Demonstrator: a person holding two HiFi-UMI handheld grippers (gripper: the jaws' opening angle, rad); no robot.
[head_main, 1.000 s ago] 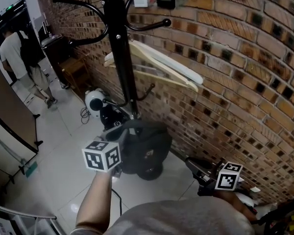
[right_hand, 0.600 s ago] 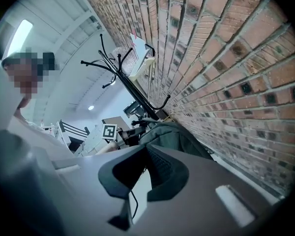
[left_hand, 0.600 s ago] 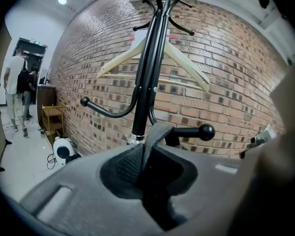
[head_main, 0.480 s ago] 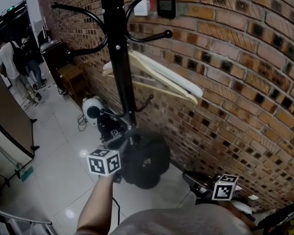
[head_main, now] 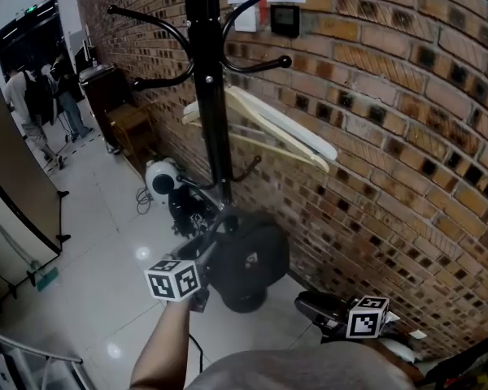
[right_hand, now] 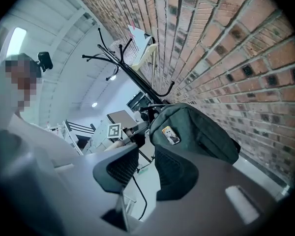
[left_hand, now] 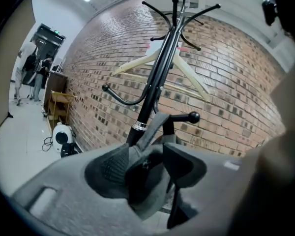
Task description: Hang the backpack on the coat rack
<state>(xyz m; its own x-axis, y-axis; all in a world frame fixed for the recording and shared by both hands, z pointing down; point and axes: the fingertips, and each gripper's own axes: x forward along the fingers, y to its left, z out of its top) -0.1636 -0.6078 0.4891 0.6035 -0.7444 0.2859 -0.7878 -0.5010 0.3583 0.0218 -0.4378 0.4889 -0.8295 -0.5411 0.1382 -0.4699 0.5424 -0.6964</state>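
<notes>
Release stage, by my reading. The backpack sits low against the pole of the coat rack, close to the brick wall. Its top handle runs up and over a low ball-tipped hook. Cannot tell whether the bag's bottom clears the floor. Left gripper: jaws have just been opening and stand wide apart. The handle's grey webbing lies in the gap between them, slack against the left pad, not pinched. Right gripper: held low beside the bag, pointing at its side, jaws parted with nothing between them; only floor and a cable show through the gap. A wooden hanger hangs higher on the rack, clear of the bag. Judgement: the hang looks made and the weight seems to be on the hook. The next move calls for drawing the left gripper straight back off the webbing without dragging the loop off the ball tip. The right should stay near in case the bag slips.
</notes>
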